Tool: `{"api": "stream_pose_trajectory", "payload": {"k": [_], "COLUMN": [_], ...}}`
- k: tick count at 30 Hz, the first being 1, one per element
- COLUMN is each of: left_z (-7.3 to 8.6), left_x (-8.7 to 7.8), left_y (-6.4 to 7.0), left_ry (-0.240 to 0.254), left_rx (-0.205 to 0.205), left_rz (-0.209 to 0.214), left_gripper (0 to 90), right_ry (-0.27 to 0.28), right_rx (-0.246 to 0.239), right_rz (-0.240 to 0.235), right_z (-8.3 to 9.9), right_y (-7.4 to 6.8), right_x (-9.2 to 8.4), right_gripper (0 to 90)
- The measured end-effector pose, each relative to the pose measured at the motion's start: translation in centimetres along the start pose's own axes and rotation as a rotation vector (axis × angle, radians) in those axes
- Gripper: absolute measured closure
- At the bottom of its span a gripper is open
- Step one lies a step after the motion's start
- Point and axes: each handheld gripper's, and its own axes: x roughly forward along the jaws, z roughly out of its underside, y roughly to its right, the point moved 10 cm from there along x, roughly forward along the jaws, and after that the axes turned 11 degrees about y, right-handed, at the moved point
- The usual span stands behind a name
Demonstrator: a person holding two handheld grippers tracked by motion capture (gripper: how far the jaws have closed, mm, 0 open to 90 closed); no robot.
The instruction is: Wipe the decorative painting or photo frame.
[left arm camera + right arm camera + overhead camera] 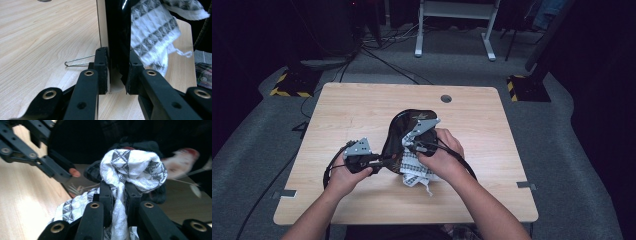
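Fingers of the left gripper (117, 75) are clamped on the edge of a glossy black bag (399, 132), which stands near the middle of the table (362, 100), a little toward the person's edge. The right gripper (117, 195) pinches a white cloth with a black pattern (132, 167) at the bag's mouth. I think the thin bag wall may slip from the left grip if the cloth is pushed hard. The bag could then tip over. Loose cloth may also catch on the rim and bunch outside.
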Motion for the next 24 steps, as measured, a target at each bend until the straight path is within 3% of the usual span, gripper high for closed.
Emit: {"api": "stream_pose_trajectory", "payload": {"k": [4, 8, 24], "left_z": [0.0, 0.0, 0.0], "left_x": [-0.1, -0.1, 0.0], "left_y": [-0.1, -0.1, 0.0], "left_ry": [0.001, 0.003, 0.007], "left_rx": [-0.004, -0.007, -0.006], "left_rz": [-0.001, -0.001, 0.002], "left_gripper": [77.4, 77.9, 77.0], "right_ry": [0.003, 0.005, -0.010], "right_rx": [-0.017, -0.001, 0.079], "right_rz": [-0.018, -0.020, 0.086], "right_z": [-0.2, -0.1, 1.9], "right_y": [-0.8, -0.5, 4.2], "right_x": [0.2, 0.1, -1.4], "right_gripper": [80.4, 80.6, 80.8]}}
